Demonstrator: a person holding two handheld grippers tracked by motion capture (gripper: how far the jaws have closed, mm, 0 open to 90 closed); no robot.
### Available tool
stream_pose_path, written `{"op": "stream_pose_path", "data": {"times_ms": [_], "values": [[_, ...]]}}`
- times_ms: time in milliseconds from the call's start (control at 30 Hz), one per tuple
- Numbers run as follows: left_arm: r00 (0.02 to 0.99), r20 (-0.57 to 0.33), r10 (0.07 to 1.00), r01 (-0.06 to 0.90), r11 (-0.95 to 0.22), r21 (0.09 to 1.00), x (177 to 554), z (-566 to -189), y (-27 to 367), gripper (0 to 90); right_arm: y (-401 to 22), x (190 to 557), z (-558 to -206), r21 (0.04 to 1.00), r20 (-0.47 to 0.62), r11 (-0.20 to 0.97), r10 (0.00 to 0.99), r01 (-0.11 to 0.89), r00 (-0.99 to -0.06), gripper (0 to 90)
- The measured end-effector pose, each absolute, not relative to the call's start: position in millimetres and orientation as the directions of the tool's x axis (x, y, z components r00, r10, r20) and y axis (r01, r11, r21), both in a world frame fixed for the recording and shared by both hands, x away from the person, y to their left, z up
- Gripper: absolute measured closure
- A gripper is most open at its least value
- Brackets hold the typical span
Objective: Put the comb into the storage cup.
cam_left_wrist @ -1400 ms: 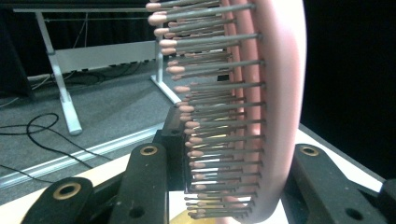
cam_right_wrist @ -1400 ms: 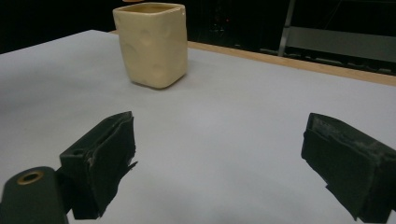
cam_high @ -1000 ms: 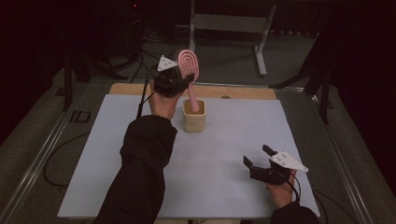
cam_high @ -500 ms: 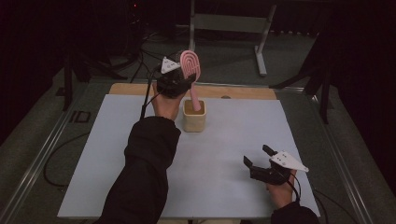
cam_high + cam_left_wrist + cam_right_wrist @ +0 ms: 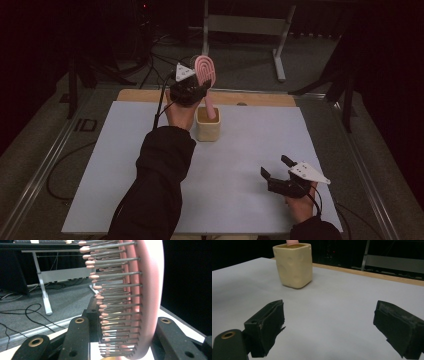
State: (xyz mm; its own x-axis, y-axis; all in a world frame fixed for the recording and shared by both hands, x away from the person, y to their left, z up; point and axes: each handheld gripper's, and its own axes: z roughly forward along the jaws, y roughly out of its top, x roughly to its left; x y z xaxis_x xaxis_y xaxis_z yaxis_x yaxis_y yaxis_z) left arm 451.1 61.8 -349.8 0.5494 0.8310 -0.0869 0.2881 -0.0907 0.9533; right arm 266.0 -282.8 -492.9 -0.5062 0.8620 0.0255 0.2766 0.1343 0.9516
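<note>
A pink hairbrush stands nearly upright, its handle down inside a cream square cup at the far middle of the table. My left gripper is shut on the brush just below its bristled head. In the left gripper view the bristles and pink back sit between the two black jaws of my left gripper. My right gripper rests low near the front right of the table, open with nothing between its pads. The right gripper view looks past my right gripper toward the cup.
A white sheet covers the table, with a wooden strip along its far edge. Beyond it stand a metal frame and cables on the grey floor. Metal rails run along the table's sides.
</note>
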Motion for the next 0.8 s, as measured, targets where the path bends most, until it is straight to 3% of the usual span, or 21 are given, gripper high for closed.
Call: {"op": "stream_pose_path", "data": {"times_ms": [800], "values": [[0.529,-0.078,0.845,0.311,-0.108,0.944,453,-365,56,64.2,-283,266,-493,0.952,0.025,0.135,0.861,0.275,-0.509,9.6]]}}
